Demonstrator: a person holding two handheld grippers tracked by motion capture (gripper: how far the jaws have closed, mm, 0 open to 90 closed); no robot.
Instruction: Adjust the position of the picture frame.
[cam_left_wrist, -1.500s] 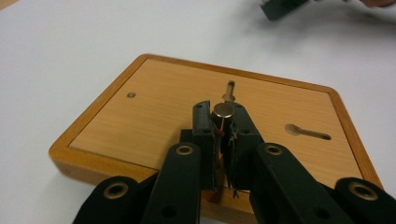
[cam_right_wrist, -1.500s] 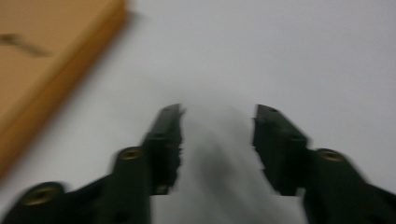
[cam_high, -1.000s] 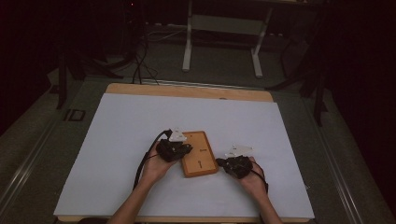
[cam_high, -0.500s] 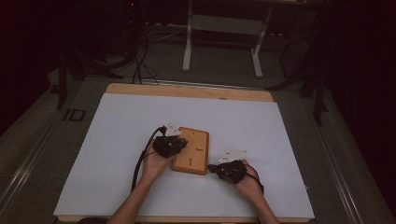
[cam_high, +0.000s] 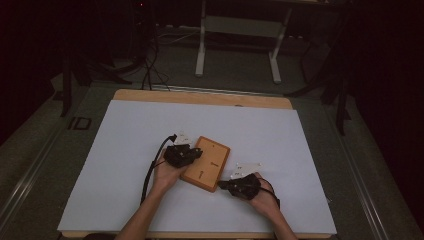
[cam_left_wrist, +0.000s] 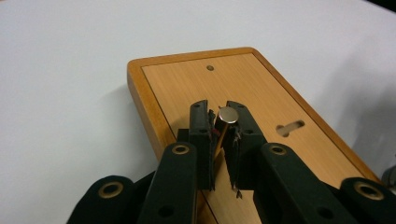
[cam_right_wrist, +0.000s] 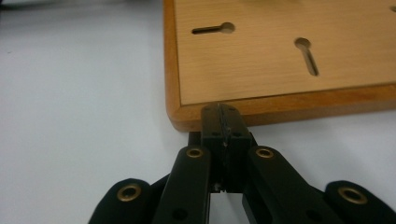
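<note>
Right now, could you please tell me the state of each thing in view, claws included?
Wooden board: lying flat on the white table cover, keyhole slots facing up.
Small metal-capped pin: held upright between the left claw's pads, over the board.
Left claw: shut on the pin.
Right claw: shut, empty, tips against the board's near edge.

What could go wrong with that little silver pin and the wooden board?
1. The left hand-held gripper pinches the pin only near its tips, and the pin leans. It might slip out and roll across the board.

2. The right hand-held gripper, shut and empty, touches the board's edge near one corner. A nudge there could swing the board, so the pin misses its hole.
</note>
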